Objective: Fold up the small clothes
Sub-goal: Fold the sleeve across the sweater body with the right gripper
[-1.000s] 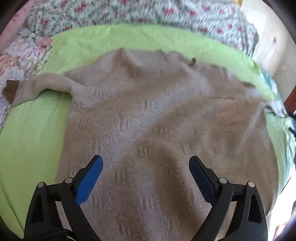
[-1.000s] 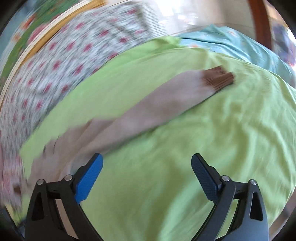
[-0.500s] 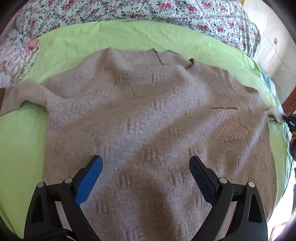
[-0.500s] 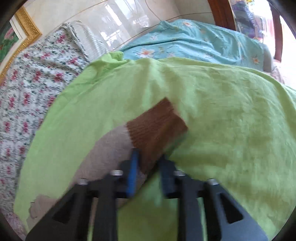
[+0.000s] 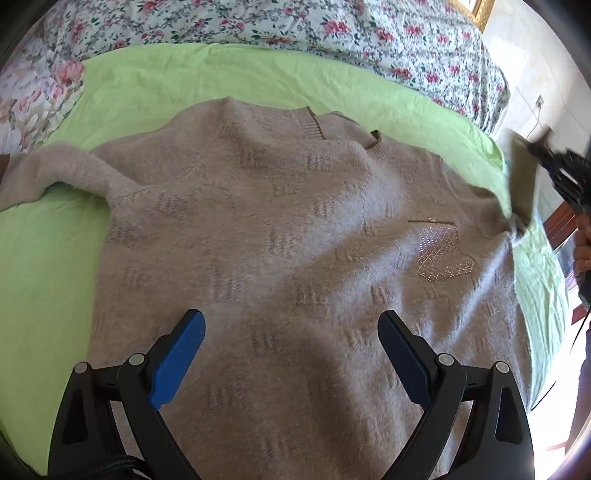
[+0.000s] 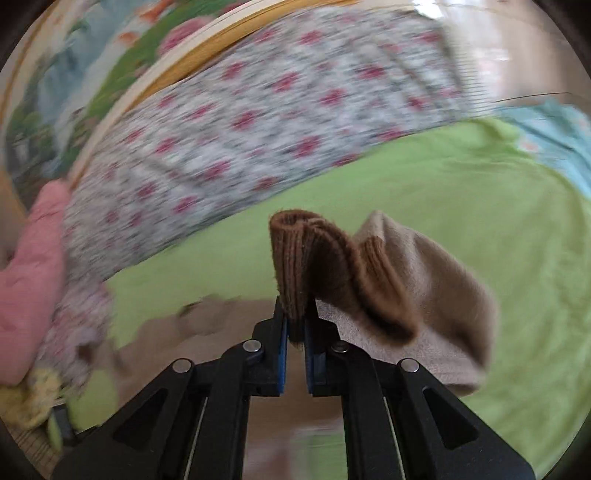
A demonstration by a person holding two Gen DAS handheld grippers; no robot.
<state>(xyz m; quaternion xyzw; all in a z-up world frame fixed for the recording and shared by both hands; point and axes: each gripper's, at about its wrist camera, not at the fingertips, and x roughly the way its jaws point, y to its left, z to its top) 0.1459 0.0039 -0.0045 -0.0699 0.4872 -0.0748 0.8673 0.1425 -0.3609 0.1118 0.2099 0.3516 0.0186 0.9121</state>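
Note:
A beige knitted sweater [image 5: 280, 236] lies face up on a green sheet [image 5: 48, 280], with a sparkly chest pocket [image 5: 441, 254] and its left sleeve [image 5: 62, 170] spread to the left. My left gripper [image 5: 291, 336] is open and empty, hovering over the sweater's lower body. My right gripper [image 6: 295, 325] is shut on the brown ribbed cuff [image 6: 299, 258] of the right sleeve [image 6: 436, 295] and holds it lifted off the green sheet [image 6: 480, 192]. In the left wrist view the right gripper [image 5: 561, 173] shows at the far right with the raised sleeve [image 5: 521, 181].
A floral bedspread [image 5: 258, 22] lies beyond the green sheet and also shows in the right wrist view [image 6: 258, 122]. A pink cloth [image 6: 29, 273] sits at the left. A turquoise cover [image 6: 554, 125] lies at the right. A gold picture frame [image 6: 184, 70] hangs behind.
My right gripper closed on the brown cuff and has lifted the sleeve up and swung it left toward the sweater's body. My left gripper stays open over the sweater.

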